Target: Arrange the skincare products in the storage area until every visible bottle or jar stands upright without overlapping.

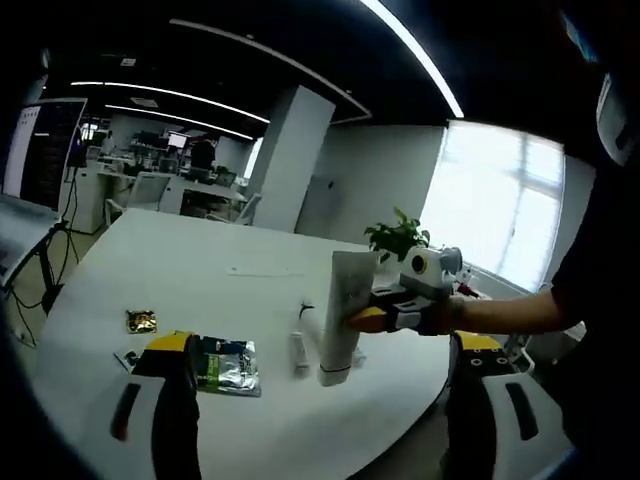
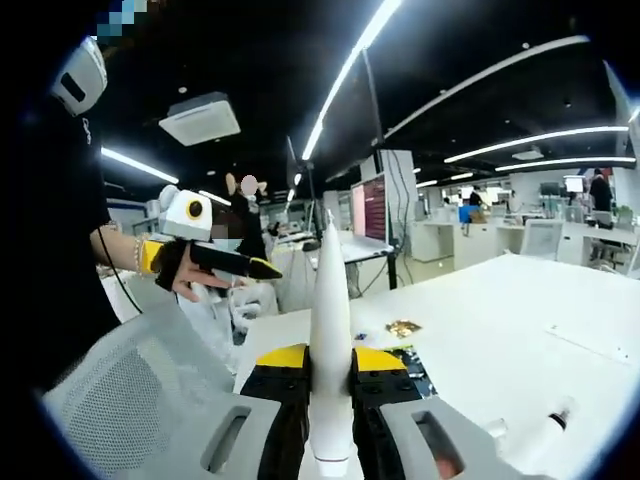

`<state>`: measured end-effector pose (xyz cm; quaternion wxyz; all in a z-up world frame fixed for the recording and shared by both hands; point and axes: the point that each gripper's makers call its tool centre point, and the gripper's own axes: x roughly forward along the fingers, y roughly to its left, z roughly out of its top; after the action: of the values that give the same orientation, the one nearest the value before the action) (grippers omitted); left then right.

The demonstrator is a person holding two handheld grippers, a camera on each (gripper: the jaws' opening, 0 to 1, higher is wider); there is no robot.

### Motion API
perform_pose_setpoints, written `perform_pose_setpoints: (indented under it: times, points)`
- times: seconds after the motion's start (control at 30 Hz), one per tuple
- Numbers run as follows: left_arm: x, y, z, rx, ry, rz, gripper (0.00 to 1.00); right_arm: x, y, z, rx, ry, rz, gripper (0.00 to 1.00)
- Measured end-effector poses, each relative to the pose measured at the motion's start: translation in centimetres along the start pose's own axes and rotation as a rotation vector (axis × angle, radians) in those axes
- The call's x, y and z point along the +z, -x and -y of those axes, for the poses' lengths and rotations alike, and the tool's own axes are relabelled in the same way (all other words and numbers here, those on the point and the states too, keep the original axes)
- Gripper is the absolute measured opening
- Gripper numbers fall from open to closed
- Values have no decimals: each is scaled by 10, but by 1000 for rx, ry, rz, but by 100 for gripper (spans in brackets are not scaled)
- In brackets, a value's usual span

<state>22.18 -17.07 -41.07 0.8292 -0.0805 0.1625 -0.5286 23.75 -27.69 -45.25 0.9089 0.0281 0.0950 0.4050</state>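
Mid-transfer: white tube (image 2: 330, 330) clamped between the jaws of the right gripper (image 2: 331, 400), lifted clear of the white table (image 1: 200, 270) and held above its near edge, cap end down in the left gripper view. Left gripper (image 1: 320, 385) empty, jaws spread wide, hovering over the same near edge, above a foil sachet (image 1: 228, 365). On the table: a small white tube (image 1: 299, 352) lying flat just beside the lifted one, and a small gold packet (image 1: 141, 321) toward the left edge. Next, probably: lowering the held tube onto bare tabletop, cap down, well apart from the lying tube, steadying before release. Likely to topple, being tall on a narrow cap.
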Motion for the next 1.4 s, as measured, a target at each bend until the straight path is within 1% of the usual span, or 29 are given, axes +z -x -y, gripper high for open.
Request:
perform_pose_setpoints:
  times: [0.07,0.1,0.3,0.47,0.53,0.57,0.7,0.83,0.87,0.97,1.03,1.13,1.2,1.3,1.4]
  points:
    - [-5,0,-2,12,-14,-20,99,-5,-2,3,8,-2,-1,5]
    - [-10,0,-4,19,-25,-39,99,-6,-3,5,10,-4,-1,5]
    - [-24,5,-5,36,-10,-64,99,-19,-10,16,15,7,-3,5]
    - [-32,12,-10,61,-3,-78,99,-23,-16,25,11,19,15,5]
    - [-34,14,-11,67,-3,-84,98,-27,-19,28,9,31,10,5]
    - [-33,15,-11,69,-3,-86,98,-29,-20,30,7,36,7,5]
    - [-37,18,-12,78,-2,-100,98,-35,-25,32,8,46,-1,5]
    - [-38,17,-13,74,4,-107,98,-42,-28,29,12,60,-21,5]
    - [-39,16,-13,72,4,-109,98,-41,-26,28,18,51,-5,5]
    - [-40,14,-12,63,0,-115,97,-42,-24,30,19,48,-12,6]
    - [-40,14,-12,65,9,-110,97,-43,-23,29,23,54,-20,6]
    - [-40,16,-13,67,12,-104,96,-44,-22,25,53,82,-44,7]
    - [-39,16,-13,66,20,-100,96,-46,-22,20,86,109,-67,8]
    - [-39,16,-14,65,26,-95,95,-46,-22,20,101,128,-94,8]
    - [-39,16,-13,61,30,-93,95,-47,-21,21,112,127,-106,9]
